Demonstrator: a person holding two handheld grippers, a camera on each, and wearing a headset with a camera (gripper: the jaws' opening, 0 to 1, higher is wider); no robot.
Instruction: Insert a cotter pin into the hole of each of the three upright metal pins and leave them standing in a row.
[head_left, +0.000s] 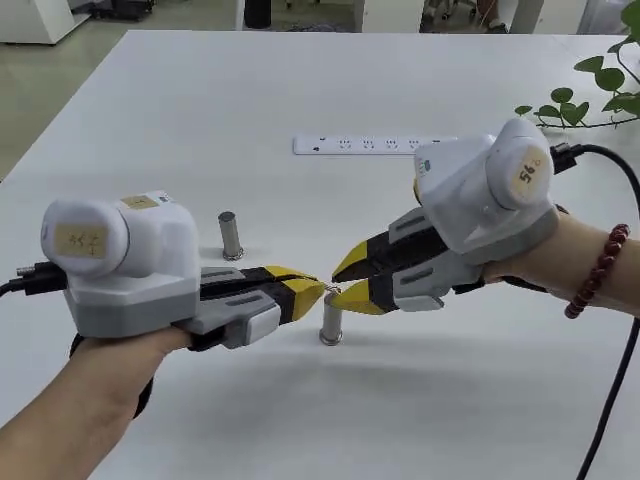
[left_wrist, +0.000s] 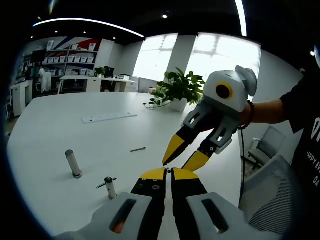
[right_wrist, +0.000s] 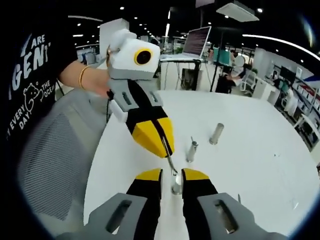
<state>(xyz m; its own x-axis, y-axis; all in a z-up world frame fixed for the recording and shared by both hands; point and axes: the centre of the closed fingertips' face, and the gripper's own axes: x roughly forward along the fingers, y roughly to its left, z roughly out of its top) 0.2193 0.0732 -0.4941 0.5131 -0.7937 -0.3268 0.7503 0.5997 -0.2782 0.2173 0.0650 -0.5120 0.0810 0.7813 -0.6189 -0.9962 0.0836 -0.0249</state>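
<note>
The left gripper (head_left: 318, 290) has its yellow jaws pressed tight on a thin cotter pin (right_wrist: 169, 154). The cotter pin sticks out of the tips and points down at the top of the near pin (right_wrist: 176, 187). I cannot tell if its end is in the hole.

The right gripper (head_left: 350, 285) comes in from the other side, almost tip to tip with the left one. Its jaws are apart, and the near pin stands on the table (head_left: 300, 90) between them (touching or not, I cannot tell).

The middle pin (left_wrist: 110, 186) stands upright near it and has a small bar (left_wrist: 102, 184) across its top. The far pin (left_wrist: 74, 163) stands a bit further on. In the right gripper view the three stand in a line.

A spare cotter pin (left_wrist: 137, 149) lies flat on the table, past the pins. A power strip (head_left: 370, 145) lies further back. A plant (head_left: 600, 95) is at the far edge.
</note>
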